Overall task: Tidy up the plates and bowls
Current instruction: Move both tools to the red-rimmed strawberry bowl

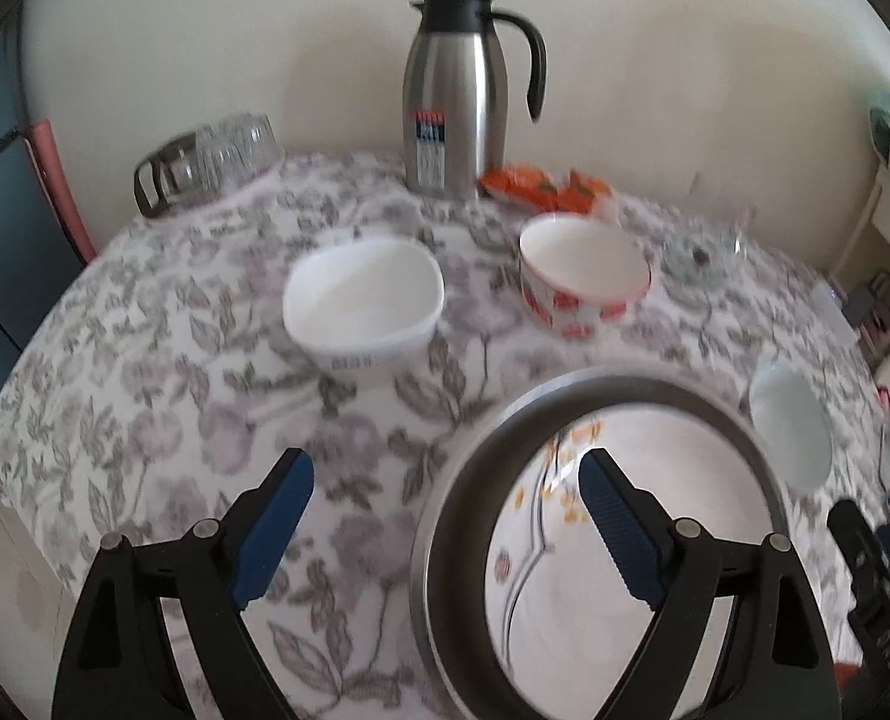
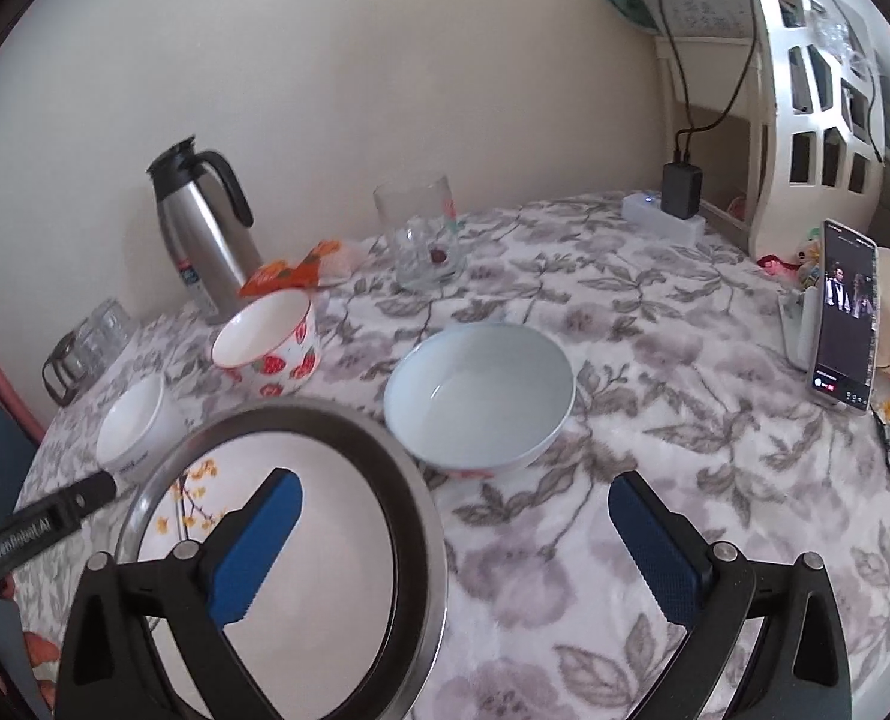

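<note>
flowered cloth (image 2: 655, 420) in grey and mauve covers the whole table, which stands against a plain cream wall (image 2: 355, 90). both my claws hang wide open over it with nothing between their blue pads: my left claw (image 1: 445, 516) straddles the near rim of the metal-rimmed plate (image 1: 643, 396), one pad over bare cloth and one over the plate's flowered face, and my right claw (image 2: 454, 546) has one pad over that same plate and the other over cloth. the pale blue bowl (image 2: 481, 396) sits just beyond the plate, the strawberry bowl (image 2: 268, 339) further back and the white bowl (image 1: 364, 300) to its left. a steel jug (image 1: 454, 96) stands at the wall with an orange packet (image 1: 541, 186) beside it. only my right view shows the phone (image 2: 844, 318) propped upright, the white lattice shelf (image 2: 805, 120) and the charger (image 2: 682, 189) with its cable; only my left view shows the glass tumblers (image 1: 223, 156) clearly, and the blue panel (image 1: 1, 240) at the table's far left
</note>
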A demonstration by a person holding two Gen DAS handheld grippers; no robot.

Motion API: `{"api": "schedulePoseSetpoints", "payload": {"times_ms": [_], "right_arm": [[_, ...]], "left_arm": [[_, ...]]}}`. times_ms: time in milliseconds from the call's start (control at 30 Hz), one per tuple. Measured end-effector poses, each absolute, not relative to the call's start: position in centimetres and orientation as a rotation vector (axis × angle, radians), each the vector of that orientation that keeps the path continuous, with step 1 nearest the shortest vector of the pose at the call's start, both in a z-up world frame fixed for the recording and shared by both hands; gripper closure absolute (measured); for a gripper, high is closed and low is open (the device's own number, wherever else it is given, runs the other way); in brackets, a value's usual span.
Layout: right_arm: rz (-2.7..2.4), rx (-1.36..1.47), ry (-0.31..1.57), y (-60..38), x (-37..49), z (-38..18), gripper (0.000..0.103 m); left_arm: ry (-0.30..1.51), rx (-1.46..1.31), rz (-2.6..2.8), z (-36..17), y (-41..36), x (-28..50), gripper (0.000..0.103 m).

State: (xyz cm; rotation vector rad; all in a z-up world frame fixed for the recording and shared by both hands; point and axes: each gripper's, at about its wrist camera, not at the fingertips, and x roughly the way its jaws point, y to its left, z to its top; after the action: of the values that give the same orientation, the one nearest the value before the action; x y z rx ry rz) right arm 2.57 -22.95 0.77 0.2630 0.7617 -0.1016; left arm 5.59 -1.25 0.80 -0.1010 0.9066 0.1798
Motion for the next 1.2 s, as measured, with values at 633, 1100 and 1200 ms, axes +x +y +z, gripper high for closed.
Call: {"api": "schedulePoseSetpoints", "payload": {"times_ms": [633, 1100, 1200], "right_arm": [[-0.102, 0.242, 0.688, -23.0, 4.6, 1.3, 0.0], [0.006, 0.224, 0.722, -20.9, 8.8, 3.1, 0.014], [0.025, 0.233, 0.75, -20.3, 10.8, 3.0, 0.021]], "left_arm": [[0.886, -0.318, 0.085, 1.4, -1.6, 11.3, 0.012], [0.95, -0.414, 0.002, 1.4, 2.4, 16.5, 0.013], [0.943, -0.425, -0.016, 1.5, 2.8, 17.5, 0.013]]}}
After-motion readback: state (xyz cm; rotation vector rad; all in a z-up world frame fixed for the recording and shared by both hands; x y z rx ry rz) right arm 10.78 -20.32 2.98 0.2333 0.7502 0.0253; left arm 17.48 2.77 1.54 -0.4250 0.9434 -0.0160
